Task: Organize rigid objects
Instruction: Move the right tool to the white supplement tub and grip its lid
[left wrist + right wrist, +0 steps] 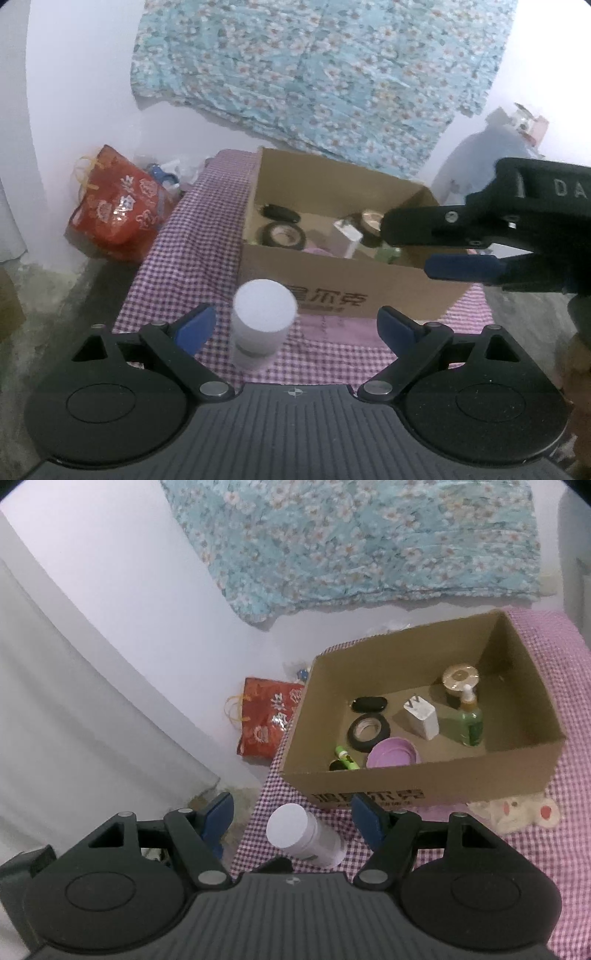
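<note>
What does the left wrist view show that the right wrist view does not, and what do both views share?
Only the left wrist view shows the right gripper over the box and a pale jug behind it. Only the right wrist view shows the green bottle, purple lid and green marker clearly. Both show the cardboard box, white jar, black tape roll, red bag and checked cloth.

A home: floral bedsheet (314, 74) hung on wall, gingham tablecloth (554, 849).
</note>
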`<act>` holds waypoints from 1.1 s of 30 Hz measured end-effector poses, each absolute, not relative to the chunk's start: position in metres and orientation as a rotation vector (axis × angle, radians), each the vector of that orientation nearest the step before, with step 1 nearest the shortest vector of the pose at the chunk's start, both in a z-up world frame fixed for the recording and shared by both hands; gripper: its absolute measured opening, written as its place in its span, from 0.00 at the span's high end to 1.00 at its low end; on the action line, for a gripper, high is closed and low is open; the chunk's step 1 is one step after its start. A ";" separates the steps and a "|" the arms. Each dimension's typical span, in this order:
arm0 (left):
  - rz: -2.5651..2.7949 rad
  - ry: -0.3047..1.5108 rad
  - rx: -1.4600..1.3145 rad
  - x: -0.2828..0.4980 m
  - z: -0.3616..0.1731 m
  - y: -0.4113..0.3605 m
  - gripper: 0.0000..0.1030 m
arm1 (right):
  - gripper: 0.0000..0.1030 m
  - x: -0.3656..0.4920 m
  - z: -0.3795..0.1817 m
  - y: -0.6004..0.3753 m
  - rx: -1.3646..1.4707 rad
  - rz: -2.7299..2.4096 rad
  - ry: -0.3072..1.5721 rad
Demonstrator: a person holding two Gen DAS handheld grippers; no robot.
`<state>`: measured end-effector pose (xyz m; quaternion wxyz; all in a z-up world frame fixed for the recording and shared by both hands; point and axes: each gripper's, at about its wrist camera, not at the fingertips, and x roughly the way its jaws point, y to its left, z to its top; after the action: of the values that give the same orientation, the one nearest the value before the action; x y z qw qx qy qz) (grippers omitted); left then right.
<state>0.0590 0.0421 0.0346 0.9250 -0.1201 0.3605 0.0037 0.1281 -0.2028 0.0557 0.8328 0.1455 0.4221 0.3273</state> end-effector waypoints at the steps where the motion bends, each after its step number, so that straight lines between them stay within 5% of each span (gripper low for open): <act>1: 0.014 0.743 -0.249 0.061 0.032 0.044 0.08 | 0.29 0.133 0.052 -0.197 0.305 0.700 0.910; 10: 0.020 0.821 -0.237 0.082 -0.001 0.052 0.09 | 0.30 0.161 0.006 -0.160 0.279 0.715 1.067; 21: 0.025 0.855 -0.224 0.106 -0.021 0.054 0.34 | 0.44 0.183 -0.035 -0.145 0.330 0.745 1.180; 33: 0.038 0.865 -0.185 0.106 -0.018 0.046 0.46 | 0.49 0.184 -0.041 -0.151 0.380 0.762 1.191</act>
<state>0.1062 0.0461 -0.0181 0.9037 -0.0893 0.4184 0.0183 0.1844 -0.1508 -0.0408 0.7439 0.1733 0.5436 0.3480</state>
